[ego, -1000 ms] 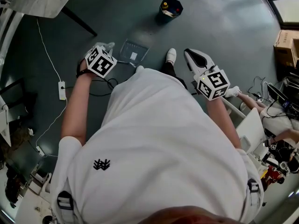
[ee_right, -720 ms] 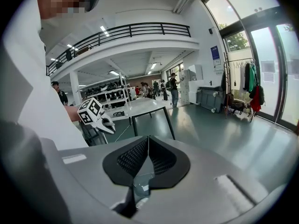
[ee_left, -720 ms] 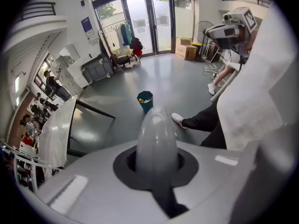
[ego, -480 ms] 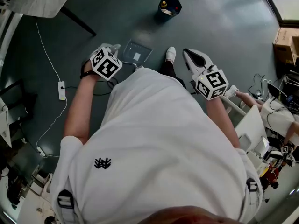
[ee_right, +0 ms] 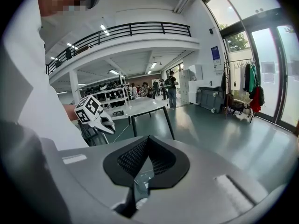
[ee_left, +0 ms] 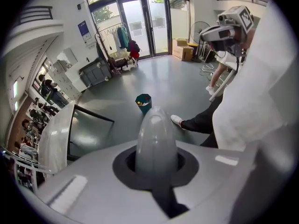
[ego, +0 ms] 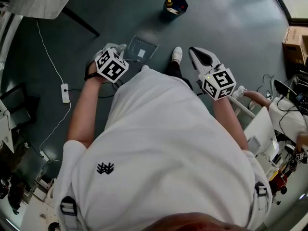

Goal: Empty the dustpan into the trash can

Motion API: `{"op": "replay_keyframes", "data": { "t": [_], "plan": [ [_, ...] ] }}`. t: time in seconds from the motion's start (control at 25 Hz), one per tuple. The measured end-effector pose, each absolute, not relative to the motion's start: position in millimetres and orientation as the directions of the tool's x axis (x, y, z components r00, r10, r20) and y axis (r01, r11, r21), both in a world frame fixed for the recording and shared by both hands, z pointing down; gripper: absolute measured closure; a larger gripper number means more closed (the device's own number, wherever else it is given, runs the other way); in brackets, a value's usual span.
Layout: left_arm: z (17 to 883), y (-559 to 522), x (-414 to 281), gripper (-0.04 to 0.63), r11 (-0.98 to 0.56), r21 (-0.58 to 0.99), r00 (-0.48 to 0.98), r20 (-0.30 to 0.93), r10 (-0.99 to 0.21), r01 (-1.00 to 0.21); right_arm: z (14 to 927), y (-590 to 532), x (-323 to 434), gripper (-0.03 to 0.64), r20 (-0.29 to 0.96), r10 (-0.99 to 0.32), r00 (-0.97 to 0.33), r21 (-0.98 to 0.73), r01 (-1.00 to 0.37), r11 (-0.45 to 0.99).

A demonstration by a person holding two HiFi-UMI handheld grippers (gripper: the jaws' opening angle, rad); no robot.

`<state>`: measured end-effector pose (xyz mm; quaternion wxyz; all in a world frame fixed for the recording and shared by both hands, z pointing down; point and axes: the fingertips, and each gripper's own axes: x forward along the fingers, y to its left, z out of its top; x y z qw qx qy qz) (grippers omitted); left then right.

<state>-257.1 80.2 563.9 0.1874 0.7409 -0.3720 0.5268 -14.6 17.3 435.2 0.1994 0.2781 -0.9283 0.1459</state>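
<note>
Dustpan: handle being pinched in left claw, sitting well apart from trash can. Right claw: pressing together on nothing. Emptying apparently not begun; approaching and tipping are outstanding.

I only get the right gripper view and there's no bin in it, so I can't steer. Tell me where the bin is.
Observer: The bin stands on the floor straight ahead, beyond the white shoe.
Operator: Report what the left gripper holds.
Observer: The left gripper is shut on the handle of the dustpan.
Operator: Say whether the dustpan is over the bin.
Observer: No. In the head view the dustpan is well short of it, with bare floor between.
</note>
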Motion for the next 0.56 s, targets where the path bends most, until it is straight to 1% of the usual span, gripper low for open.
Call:
{"op": "replay_keyframes", "data": {
  "t": [0.56],
  "plan": [
    [561, 76, -264, 0.532, -0.628, -0.094, 0.186, 0.912, -0.366, -0.773, 434, 4, -34, 0.614, 0.46, -0.442, -0.77, -0.15, -0.558, 0.816]
  ]
}}
